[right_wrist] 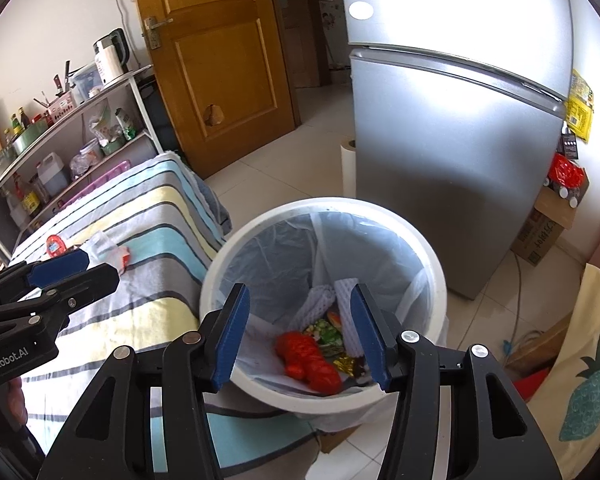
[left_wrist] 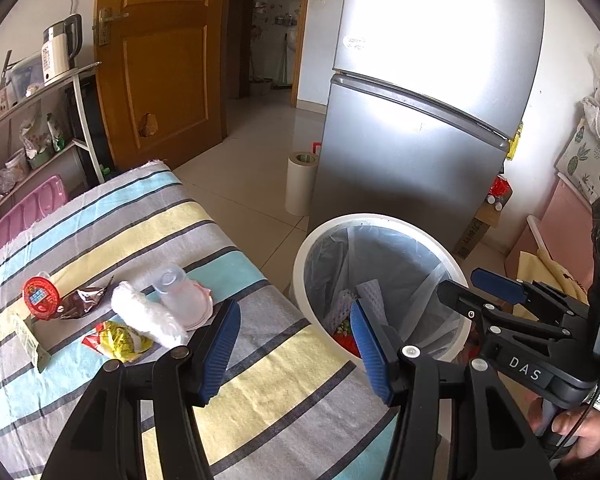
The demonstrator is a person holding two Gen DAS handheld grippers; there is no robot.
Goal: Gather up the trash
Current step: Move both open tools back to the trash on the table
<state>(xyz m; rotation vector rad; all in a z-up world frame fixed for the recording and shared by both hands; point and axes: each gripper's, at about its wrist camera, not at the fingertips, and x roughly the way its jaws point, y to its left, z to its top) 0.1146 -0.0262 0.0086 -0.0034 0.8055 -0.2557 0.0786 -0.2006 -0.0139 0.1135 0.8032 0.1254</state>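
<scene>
A white trash bin (left_wrist: pixel 304 248) with a clear liner stands beside the striped table (left_wrist: pixel 260 380); it also shows in the right wrist view (right_wrist: pixel 436 276). In it lie a red wrapper (right_wrist: pixel 308 360), white foam nets (right_wrist: pixel 346 300) and other wrappers. On the table lie a red lid (left_wrist: pixel 40 296), a brown wrapper (left_wrist: pixel 82 300), a white foam net (left_wrist: pixel 148 316), a clear cup (left_wrist: pixel 172 284) and a yellow wrapper (left_wrist: pixel 120 340). My left gripper (left_wrist: pixel 294 348) is open and empty over the table's edge. My right gripper (right_wrist: pixel 300 336) is open and empty above the bin.
A silver fridge (left_wrist: pixel 420 140) stands behind the bin, with a paper roll (left_wrist: pixel 300 180) on the floor beside it. A shelf rack (left_wrist: pixel 40 120) with a kettle (left_wrist: pixel 60 48) stands left. A wooden door (left_wrist: pixel 160 60) is behind. Cushions (right_wrist: pixel 580 380) lie right.
</scene>
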